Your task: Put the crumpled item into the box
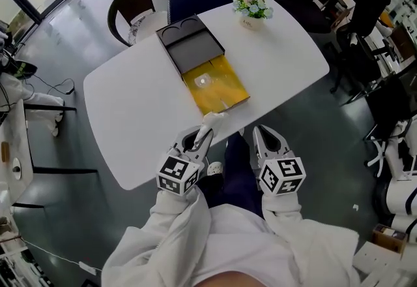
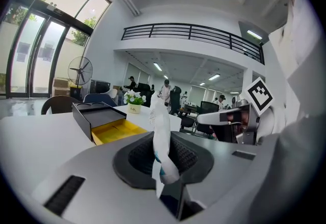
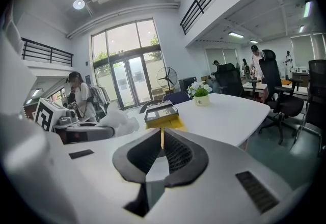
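so the crumpled item [image 2: 162,131] is pinched upright in the left claw [image 1: 199,138], clamped tight on it. The box [image 1: 193,51] is found at roughly 12 o'clock from that claw on the table [image 1: 130,103], its yellow tray [image 1: 218,87] pulled out toward it. The right claw [image 3: 162,142] is shut on nothing

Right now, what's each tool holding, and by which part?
The left tool pinches the crumpled white item by its lower part; the right tool holds nothing.
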### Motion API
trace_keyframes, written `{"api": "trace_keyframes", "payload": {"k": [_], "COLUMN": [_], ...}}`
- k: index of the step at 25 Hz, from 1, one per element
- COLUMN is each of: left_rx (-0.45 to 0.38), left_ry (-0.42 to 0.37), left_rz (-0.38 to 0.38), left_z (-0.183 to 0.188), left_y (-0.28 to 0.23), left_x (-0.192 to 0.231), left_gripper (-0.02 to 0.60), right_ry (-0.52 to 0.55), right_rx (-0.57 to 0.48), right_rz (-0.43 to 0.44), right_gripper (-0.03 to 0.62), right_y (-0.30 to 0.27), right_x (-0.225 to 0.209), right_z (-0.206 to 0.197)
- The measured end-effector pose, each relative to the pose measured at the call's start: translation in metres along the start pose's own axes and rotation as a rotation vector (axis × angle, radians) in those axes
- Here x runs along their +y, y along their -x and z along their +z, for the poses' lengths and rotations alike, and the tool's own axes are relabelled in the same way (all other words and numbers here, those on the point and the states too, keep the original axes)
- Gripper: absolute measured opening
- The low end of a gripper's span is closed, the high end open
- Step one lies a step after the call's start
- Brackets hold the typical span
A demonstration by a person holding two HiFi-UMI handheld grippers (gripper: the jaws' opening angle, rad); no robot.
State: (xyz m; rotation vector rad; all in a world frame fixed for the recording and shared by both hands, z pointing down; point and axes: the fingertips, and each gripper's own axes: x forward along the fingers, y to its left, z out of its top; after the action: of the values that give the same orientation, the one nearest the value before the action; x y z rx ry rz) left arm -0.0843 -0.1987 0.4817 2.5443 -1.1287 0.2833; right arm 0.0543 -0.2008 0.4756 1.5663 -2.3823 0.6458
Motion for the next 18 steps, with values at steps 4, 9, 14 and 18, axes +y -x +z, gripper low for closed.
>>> {"api": "trace_keyframes", "payload": {"k": [4,9,14,18], "left_rx": [-0.010,-0.012,-0.013,0.015], "left_ry": [0.015,0.024,0.037,0.051], "left_rz": [0.020,0.027,0.062,0.069], "left_z": [0.004,0.012,0.024,0.029], "left_y": [-0.005,-0.020,-0.039,-0.059], "left_x": [0.010,0.020,0.036,0.047], "left_gripper": [0.058,0.058,0.058,0.058], "right_ry": [0.012,0.021,0.010,-0.001], "right_rx": [0.009,0.007,0.020,0.032], "right_rz": [0.006,0.026,0.035,0.045], "right_gripper": [0.038,0.038,0.038,0.038], "right_y": [-0.009,-0.025,-0.041,-0.056], "right_x": [-0.005,-0.014,-0.031,-0.046], "right_z": [0.006,0.020,0.029,0.036]}}
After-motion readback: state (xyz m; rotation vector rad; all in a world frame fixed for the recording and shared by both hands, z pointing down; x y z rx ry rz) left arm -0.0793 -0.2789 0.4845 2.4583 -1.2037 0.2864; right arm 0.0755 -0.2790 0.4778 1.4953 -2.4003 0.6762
